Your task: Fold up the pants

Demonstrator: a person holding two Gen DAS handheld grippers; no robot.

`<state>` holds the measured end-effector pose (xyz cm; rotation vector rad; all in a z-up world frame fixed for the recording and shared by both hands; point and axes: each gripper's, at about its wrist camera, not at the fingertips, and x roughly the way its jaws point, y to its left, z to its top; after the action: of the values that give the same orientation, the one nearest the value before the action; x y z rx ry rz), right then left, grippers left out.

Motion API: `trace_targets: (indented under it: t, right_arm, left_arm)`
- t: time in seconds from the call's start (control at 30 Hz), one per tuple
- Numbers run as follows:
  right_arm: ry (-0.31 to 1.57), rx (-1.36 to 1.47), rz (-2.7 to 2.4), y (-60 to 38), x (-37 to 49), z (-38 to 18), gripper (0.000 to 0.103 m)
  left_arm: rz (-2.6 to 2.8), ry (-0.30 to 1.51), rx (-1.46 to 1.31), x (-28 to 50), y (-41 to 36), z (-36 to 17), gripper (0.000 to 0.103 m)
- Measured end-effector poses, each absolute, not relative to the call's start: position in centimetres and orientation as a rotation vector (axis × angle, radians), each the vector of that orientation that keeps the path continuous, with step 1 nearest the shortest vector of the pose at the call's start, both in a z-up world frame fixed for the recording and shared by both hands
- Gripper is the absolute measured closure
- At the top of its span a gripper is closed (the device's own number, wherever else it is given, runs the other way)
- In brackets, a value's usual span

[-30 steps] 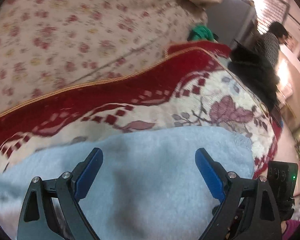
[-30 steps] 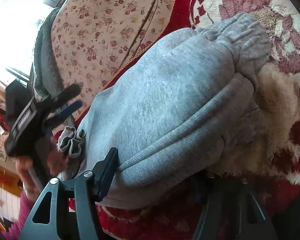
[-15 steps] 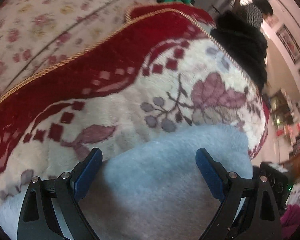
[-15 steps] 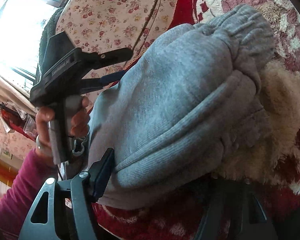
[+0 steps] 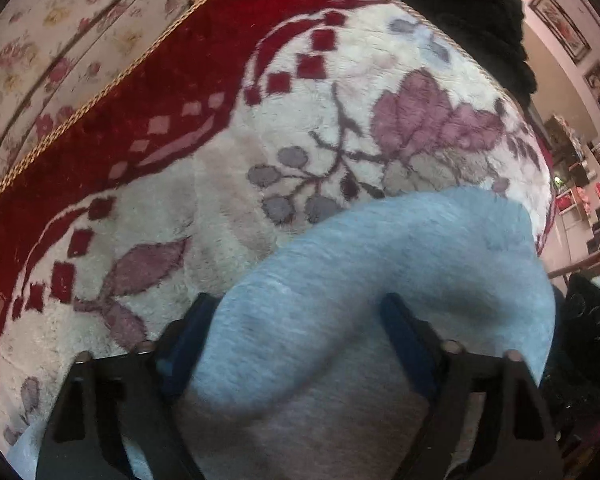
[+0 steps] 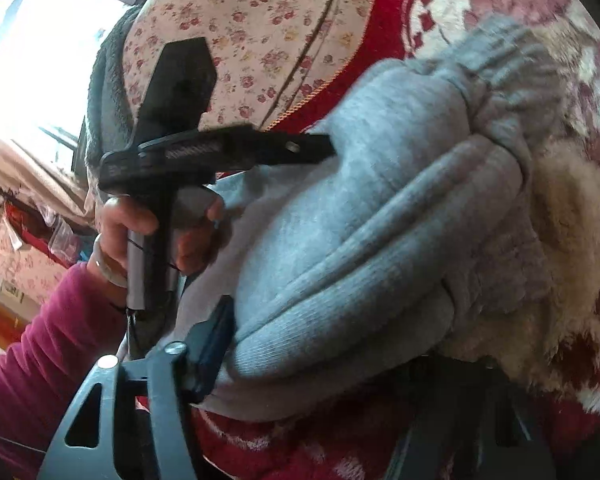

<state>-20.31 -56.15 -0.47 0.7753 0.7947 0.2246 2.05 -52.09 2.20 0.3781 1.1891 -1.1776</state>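
The grey sweatpants point(image 6: 380, 240) are lying bunched and partly folded on a red and cream plush blanket point(image 5: 340, 112), with their long axis running from the gathered waistband point(image 6: 512, 80) at the far end back toward both claws. In the left wrist view, the left claw point(image 5: 300, 316) is pointing steeply down into the near end of the fabric. Its jaws have just been closing, and a thick hump of cloth is sitting between them with both blue pads pressing into it, so it is gripping the pants.

In the right wrist view, the right claw point(image 6: 332, 344) is straddling the stacked folded edge along the near side. Its jaws have also just been closing; the left pad is touching the fabric, but the other finger is hidden under the cloth, so I cannot tell whether it is truly clamping. The left claw is showing there too, held by a hand point(image 6: 156, 232) in a magenta sleeve point(image 6: 48, 340), to the right claw's left and further along the garment.

Ahead of both claws, the blanket is lying bare beyond the waistband, giving open room to carry the near end forward over the rest. To the left, the blanket's corded edge point(image 5: 100, 96) is meeting a floral sheet point(image 6: 260, 32), which I judge to be the limit on that side.
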Motion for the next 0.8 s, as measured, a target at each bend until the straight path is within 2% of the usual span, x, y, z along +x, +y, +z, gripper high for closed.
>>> trace_targets:
  t: [0.1, 0.17, 0.27, 0.43, 0.8]
  right_arm:
    - [0.784, 0.758, 0.229, -55.9, -20.1, -0.1, 0.050]
    - [0.781, 0.770, 0.233, -56.0, -20.0, -0.1, 0.052]
    - [0.767, 0.753, 0.238, -56.0, -20.1, 0.4, 0.057]
    - [0.736, 0.721, 0.246, -55.8, -20.4, 1.3, 0.060]
    - [0.676, 0.595, 0.271, -54.3, -21.1, 5.2, 0.063]
  left_arm:
    - [-1.169, 1.179, 0.347, 2.2, -51.6, 2.3, 0.048]
    - [-1.170, 1.163, 0.330, 2.2, -51.3, 2.7, 0.066]
    - [-1.160, 1.151, 0.327, 2.2, -51.1, 3.0, 0.073]
    - [-1.151, 1.126, 0.300, 2.1, -50.3, 4.4, 0.081]
    - [-1.148, 1.036, 0.229, 1.6, -48.0, 9.4, 0.082]
